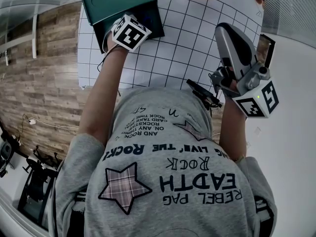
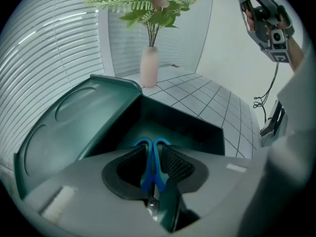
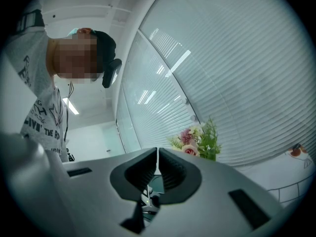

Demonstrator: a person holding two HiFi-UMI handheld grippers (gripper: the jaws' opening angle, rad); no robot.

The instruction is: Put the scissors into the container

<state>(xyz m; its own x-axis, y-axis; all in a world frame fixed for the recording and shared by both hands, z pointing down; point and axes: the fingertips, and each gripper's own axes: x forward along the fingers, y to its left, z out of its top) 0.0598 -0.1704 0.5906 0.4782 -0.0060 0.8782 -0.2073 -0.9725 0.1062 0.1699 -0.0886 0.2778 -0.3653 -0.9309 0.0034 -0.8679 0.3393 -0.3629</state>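
Note:
The blue-handled scissors point(image 2: 147, 174) are clamped between the jaws of my left gripper point(image 2: 153, 152), handles pointing forward. They hang over the open mouth of a dark green container point(image 2: 183, 125), whose lid point(image 2: 74, 122) is swung up to the left. In the head view the left gripper point(image 1: 127, 27) sits at the container point(image 1: 123, 1) near the table's far left. My right gripper point(image 1: 228, 33) is raised off the table at the right. Its jaws point(image 3: 157, 158) are shut with nothing between them and point up towards the window blinds.
A white grid-patterned cloth point(image 1: 187, 38) covers the table. A pink vase of flowers point(image 2: 149, 65) stands behind the container at the far edge. The person's body fills the near side. A black object point(image 1: 202, 94) lies at the table's near edge.

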